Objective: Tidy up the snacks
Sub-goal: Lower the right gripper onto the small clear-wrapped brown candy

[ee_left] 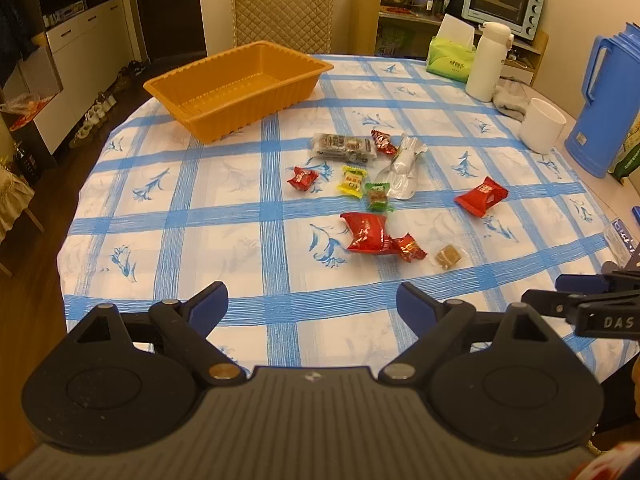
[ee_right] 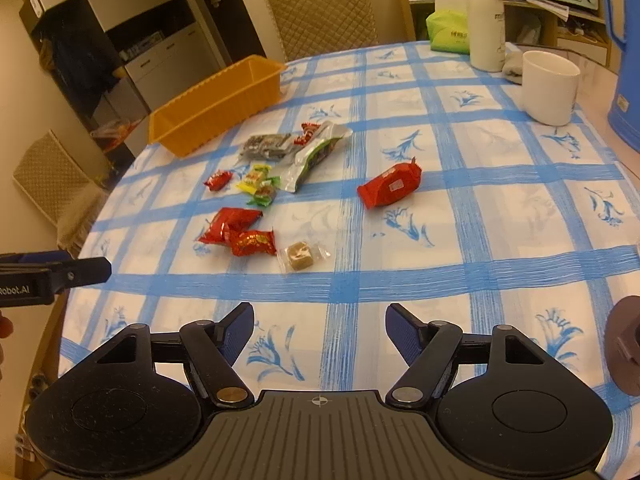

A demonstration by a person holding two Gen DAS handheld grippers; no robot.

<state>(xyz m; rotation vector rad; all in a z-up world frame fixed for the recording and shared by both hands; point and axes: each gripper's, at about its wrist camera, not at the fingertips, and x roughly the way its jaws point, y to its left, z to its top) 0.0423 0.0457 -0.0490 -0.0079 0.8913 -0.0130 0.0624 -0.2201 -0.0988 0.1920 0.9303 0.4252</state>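
1 quilted chair [ee_left: 282, 4] behind the table [ee_left: 168, 240] (dark wood floor [ee_left: 36, 292]).

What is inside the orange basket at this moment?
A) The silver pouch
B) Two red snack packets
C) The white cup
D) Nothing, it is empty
D: the orange basket shows only its bare floor, while the snacks, such as the silver pouch, lie on the tablecloth and the white cup stands apart.
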